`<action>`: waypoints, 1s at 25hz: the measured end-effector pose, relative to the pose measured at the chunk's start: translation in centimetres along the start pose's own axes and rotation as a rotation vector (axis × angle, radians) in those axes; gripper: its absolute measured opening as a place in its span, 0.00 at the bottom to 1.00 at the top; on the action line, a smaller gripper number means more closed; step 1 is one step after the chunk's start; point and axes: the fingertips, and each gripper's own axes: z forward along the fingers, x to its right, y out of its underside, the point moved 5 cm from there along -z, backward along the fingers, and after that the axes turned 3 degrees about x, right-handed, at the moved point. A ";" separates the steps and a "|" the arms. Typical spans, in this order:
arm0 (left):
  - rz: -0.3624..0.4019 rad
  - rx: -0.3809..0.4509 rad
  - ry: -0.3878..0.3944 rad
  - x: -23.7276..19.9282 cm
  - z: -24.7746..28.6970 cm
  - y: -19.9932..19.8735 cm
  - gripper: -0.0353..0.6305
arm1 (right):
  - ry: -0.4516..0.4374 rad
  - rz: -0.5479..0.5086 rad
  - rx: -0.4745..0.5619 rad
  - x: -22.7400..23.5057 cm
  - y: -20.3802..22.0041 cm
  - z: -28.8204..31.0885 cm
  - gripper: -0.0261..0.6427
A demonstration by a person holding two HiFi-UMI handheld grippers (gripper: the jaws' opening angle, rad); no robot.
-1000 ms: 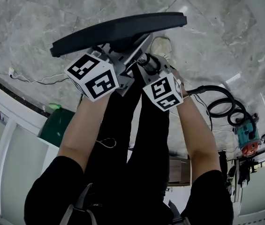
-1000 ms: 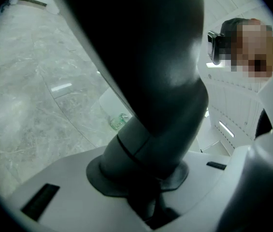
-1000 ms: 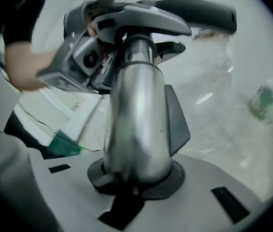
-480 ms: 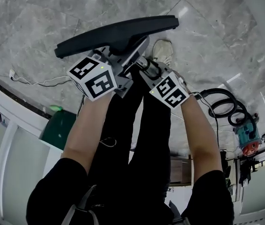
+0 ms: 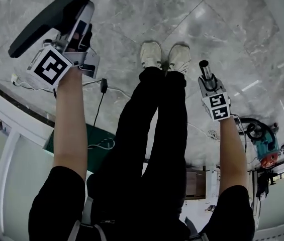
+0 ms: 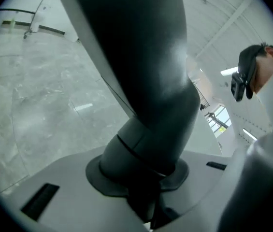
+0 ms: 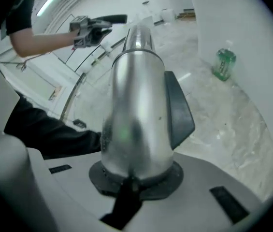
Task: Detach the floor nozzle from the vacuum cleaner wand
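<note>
– Left gripper (image 5: 79,34), 11 o'clock: state?
– Clamped on the detached floor nozzle (image 5: 46,16) at its neck. At 3 o'clock the right gripper (image 5: 209,84), jaws just closing, grips the wand (image 5: 204,68), well apart.

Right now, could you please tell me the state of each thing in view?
floor nozzle: detached, held tilted above the floor.
wand: free, its end bare.
left gripper: shut on the floor nozzle.
right gripper: shut on the wand, jaws having just been closing.
green bottle: upright on the floor.
</note>
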 end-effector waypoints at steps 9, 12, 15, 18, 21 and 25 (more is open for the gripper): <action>0.088 -0.195 0.139 5.7 2.7 9.1 0.21 | 0.186 -0.020 0.202 3.7 -10.0 1.4 0.12; 0.091 -0.206 0.146 6.7 3.1 9.3 0.21 | 0.180 -0.043 0.189 3.5 -10.6 1.7 0.12; 0.101 -0.208 0.145 7.6 3.3 10.0 0.21 | 0.176 -0.041 0.184 3.8 -10.0 1.8 0.12; 0.084 -0.203 0.137 8.1 3.5 11.0 0.21 | 0.170 -0.032 0.186 4.1 -9.5 2.0 0.12; 0.069 -0.199 0.131 8.1 3.6 11.3 0.21 | 0.161 -0.037 0.183 4.0 -9.8 2.4 0.12; 0.057 -0.201 0.131 8.2 3.5 11.4 0.21 | 0.171 -0.046 0.172 3.6 -9.8 4.0 0.12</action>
